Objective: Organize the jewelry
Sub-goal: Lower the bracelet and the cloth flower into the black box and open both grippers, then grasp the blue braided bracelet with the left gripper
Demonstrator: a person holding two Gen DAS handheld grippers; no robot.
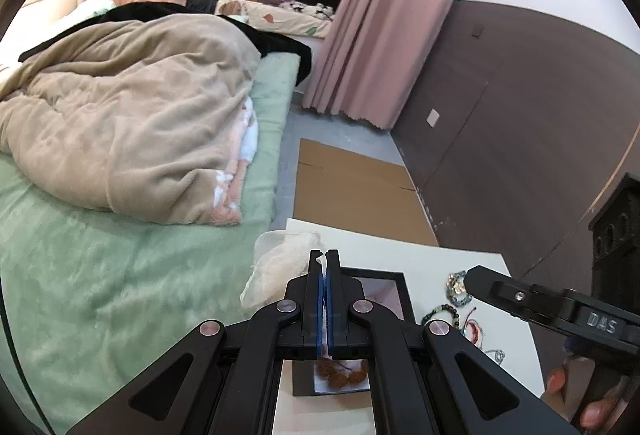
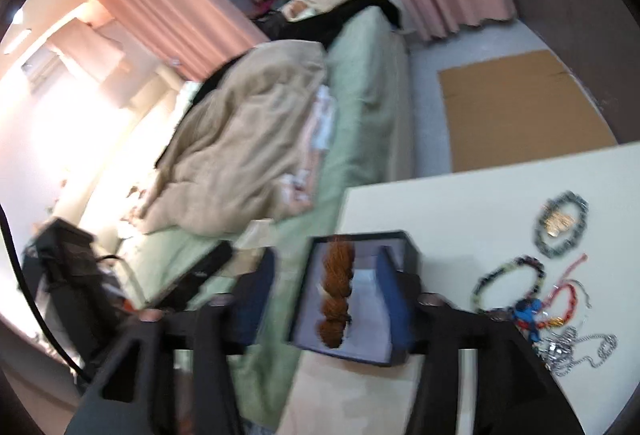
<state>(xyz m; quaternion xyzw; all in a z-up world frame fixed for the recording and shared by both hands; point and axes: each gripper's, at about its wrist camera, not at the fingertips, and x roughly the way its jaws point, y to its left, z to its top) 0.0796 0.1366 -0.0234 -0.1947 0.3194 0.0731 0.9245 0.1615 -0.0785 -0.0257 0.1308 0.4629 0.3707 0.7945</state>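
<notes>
Left gripper point(image 1: 324, 259) had its fingers pressed together with nothing between them, tips hovering over the black box point(image 1: 394, 289) on the white counter point(image 1: 460, 259). Right gripper point(image 2: 326, 287) had its fingers spread, blue pads on either side of the box point(image 2: 404, 247), no pad pressing on anything; that view was motion-blurred. Brown beaded bracelet point(image 2: 336, 299) lay inside the box on its pale lining, running lengthwise from 12 to 6 o'clock; in the left wrist view it showed only partly, low between the gripper arms point(image 1: 342, 375). Rest of the jewelry sat on the counter at 3 o'clock of the box: dark grey-green bead bracelet point(image 2: 562, 229) farthest back with a small gold piece point(image 2: 556, 221) inside its loop, multicolour bead bracelet point(image 2: 508, 281) nearer, red cord point(image 2: 568, 287) just beside it, a blue trinket point(image 2: 526, 309) touching that cluster, silver chain point(image 2: 576, 349) nearest the camera. In the left wrist view the right gripper's black body reached in from 3 o'clock, its tip near the grey-green bracelet, a person's fingers point(image 1: 560, 381) on its handle. Bed with green sheet point(image 1: 100, 295) at 9 o'clock of the counter, beige blanket point(image 1: 132, 115) heaped on it. Flat cardboard point(image 1: 352, 187) on the floor at 12 o'clock, pink curtains point(image 1: 368, 35) behind.
</notes>
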